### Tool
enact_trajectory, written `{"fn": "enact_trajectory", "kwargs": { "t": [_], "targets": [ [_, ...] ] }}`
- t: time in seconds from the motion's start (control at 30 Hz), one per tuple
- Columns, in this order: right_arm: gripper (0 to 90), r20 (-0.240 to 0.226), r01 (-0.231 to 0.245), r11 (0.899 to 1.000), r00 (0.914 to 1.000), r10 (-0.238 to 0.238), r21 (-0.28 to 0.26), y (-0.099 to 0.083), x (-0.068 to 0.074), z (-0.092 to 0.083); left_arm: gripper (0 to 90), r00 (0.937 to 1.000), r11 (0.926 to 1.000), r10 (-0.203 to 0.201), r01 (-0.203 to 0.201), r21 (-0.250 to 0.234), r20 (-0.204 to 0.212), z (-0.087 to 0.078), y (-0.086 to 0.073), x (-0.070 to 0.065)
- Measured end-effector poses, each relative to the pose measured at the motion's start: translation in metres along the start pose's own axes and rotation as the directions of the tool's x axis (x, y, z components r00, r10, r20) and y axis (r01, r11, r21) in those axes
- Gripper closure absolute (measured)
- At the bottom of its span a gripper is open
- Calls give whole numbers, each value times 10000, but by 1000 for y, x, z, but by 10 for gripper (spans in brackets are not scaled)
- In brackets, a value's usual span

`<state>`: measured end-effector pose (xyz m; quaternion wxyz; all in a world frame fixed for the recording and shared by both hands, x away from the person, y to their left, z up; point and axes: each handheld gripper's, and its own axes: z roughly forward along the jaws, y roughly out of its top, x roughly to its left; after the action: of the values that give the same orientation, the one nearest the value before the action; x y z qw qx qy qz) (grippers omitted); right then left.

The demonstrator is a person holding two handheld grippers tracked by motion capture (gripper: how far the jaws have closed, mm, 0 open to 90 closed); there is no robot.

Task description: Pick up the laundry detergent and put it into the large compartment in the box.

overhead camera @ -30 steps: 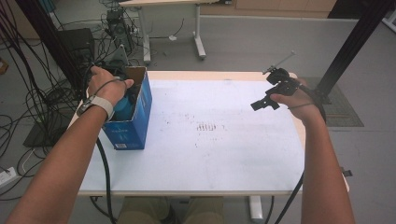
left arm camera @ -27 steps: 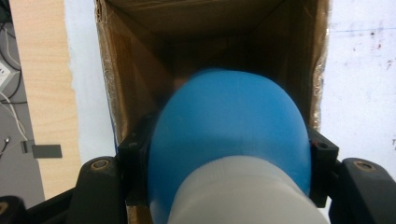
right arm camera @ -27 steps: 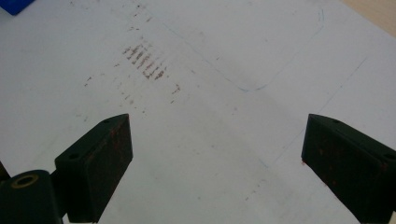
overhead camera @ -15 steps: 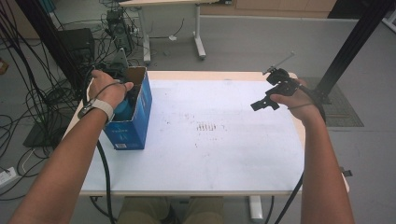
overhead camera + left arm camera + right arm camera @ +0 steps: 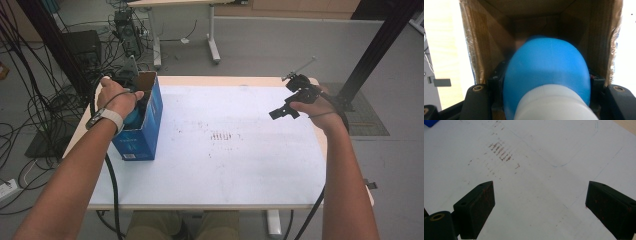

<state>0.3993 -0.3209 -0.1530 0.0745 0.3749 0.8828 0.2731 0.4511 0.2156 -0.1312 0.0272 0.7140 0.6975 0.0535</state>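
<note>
The left gripper [image 5: 546, 100] is seen lowered into the open top of a blue cardboard box [image 5: 145, 125] standing upright at the left edge of the counter [image 5: 240, 170]. In the left gripper view, its jaws are clamped on a blue bottle with a white cap [image 5: 547, 75], one jaw at each side of the bottle's body. The bottle is held inside the box, with brown cardboard walls seen on both sides and beyond it; whether it touches the box floor cannot be told. In the high view, the left hand [image 5: 117, 97] is seen over the box opening, with a wristband on the wrist.

The right gripper [image 5: 540, 205] is held above the white counter surface near its right far corner, well apart from the box. Its jaws stand wide apart with nothing between them. Reddish-brown smudges [image 5: 500, 151] are noted on the white surface ahead of the jaws, near the middle of the counter.
</note>
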Motion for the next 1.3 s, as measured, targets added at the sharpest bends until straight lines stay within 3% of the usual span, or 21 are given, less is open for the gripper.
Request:
{"fn": "enact_trajectory", "kwargs": {
  "t": [0.33, 1.3],
  "targets": [
    [85, -14, -56, 10000, 10000, 56, 8, -2, -1, 2, 373, 10000, 10000, 1, -2, 75, 96, 9, 1, 2],
    [85, 33, -65, 10000, 10000, 65, 9, -4, 0, -2, 372, 10000, 9998, 61, -61, 167, 36, 9, 2, -1]
  ]
}}
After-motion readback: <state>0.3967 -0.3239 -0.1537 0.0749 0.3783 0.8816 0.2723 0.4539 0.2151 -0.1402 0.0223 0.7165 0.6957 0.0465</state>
